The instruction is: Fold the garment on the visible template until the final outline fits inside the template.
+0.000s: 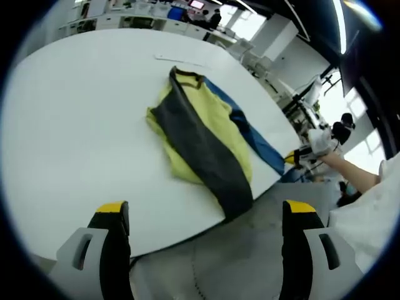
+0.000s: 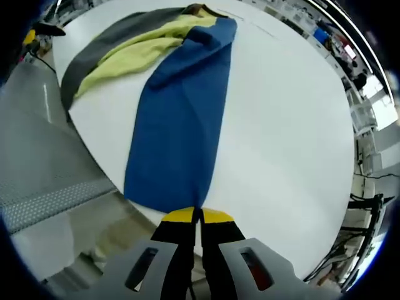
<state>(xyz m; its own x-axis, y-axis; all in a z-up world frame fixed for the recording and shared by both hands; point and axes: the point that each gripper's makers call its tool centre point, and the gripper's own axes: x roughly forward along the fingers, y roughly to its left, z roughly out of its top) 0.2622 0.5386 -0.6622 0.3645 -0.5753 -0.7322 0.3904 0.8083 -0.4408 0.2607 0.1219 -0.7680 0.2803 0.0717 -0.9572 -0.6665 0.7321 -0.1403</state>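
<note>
A garment with yellow (image 1: 215, 125), dark grey (image 1: 200, 147) and blue (image 1: 253, 134) panels lies on the white round table (image 1: 81, 125), its lower end drooping over the near edge. My left gripper (image 1: 206, 212) stands open above the table edge, short of the cloth. In the right gripper view the blue panel (image 2: 178, 125) stretches flat away from my right gripper (image 2: 199, 216), which is shut on its hem at the table edge. The yellow (image 2: 134, 55) and grey (image 2: 103, 44) parts lie bunched beyond. The right gripper (image 1: 299, 156) and a gloved hand (image 1: 320, 140) also show at the blue corner.
A faint thin line (image 1: 181, 60) marks the table just past the collar. Grey floor (image 1: 250, 250) lies below the table edge. Desks, equipment and people stand far behind (image 1: 200, 12). Wide bare tabletop lies left of the garment and right of the blue panel (image 2: 287, 112).
</note>
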